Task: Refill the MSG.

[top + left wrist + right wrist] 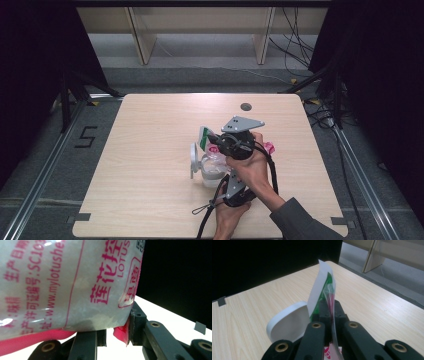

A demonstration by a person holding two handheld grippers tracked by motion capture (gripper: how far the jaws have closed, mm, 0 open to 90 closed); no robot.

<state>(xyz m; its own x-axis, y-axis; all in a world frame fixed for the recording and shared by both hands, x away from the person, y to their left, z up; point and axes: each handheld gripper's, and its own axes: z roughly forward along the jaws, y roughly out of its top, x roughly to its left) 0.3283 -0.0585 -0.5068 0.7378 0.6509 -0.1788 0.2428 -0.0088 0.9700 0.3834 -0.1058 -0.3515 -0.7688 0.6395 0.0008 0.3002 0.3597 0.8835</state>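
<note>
Translucent packet (62,287) with pink print, clamped by both hand-held grippers (331,315).

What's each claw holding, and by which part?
Both hold the same seasoning packet: left claw at its pink bottom corner, right claw pinching its thin top edge.

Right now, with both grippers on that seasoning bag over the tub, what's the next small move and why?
Probably tip the bag a little further toward the open tub. The right gripper is shut on the bag's flat upper edge, and the left gripper pinches its pink bottom seam, so both ends are held. The white lid stands open beside it.
</note>
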